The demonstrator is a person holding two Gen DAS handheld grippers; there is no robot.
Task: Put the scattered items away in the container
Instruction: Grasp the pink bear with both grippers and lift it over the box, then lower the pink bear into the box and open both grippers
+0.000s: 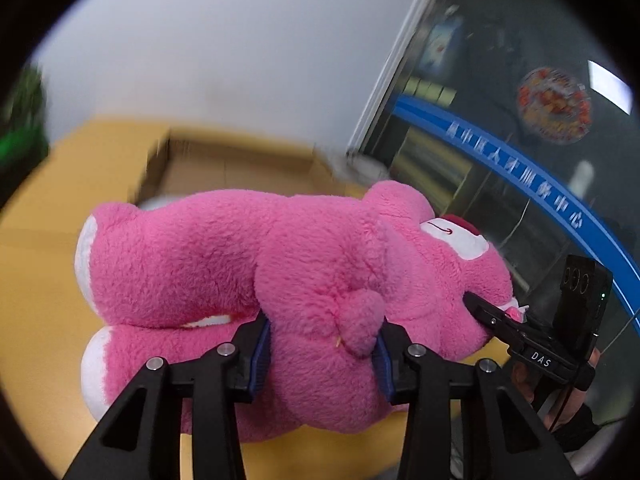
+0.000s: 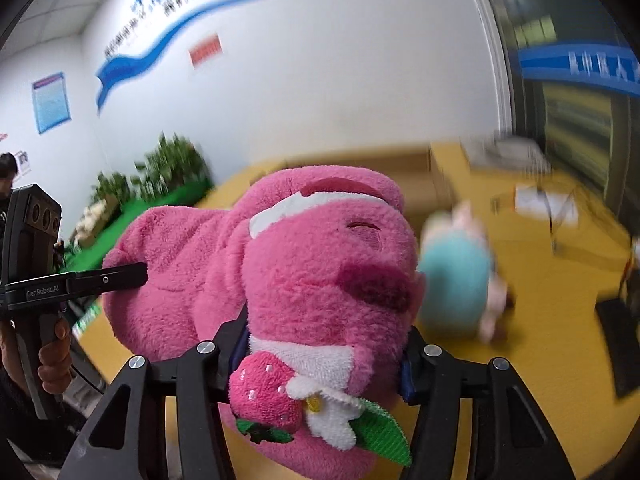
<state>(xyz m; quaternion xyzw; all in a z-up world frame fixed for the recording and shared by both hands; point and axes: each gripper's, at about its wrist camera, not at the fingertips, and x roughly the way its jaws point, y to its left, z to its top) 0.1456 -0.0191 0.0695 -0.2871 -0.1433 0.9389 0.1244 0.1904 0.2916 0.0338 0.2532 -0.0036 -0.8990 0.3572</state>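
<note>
Both grippers hold one big pink plush bear [image 1: 248, 264] above the yellow table [image 1: 36, 280]. My left gripper [image 1: 322, 354] is shut on its body near the tail. My right gripper [image 2: 324, 354] is shut on its head [image 2: 320, 272], just above the plush strawberry [image 2: 264, 388] at its neck. The right gripper also shows in the left wrist view [image 1: 492, 320], and the left gripper shows in the right wrist view [image 2: 120, 276] pressed into the bear. A cardboard box [image 1: 224, 168] stands open behind the bear.
A small teal and pink plush toy [image 2: 456, 276] lies on the table right of the bear. Papers [image 2: 544, 204] lie farther right. Green plants [image 2: 168, 168] stand by the white wall. A glass door [image 1: 520, 140] is at the right.
</note>
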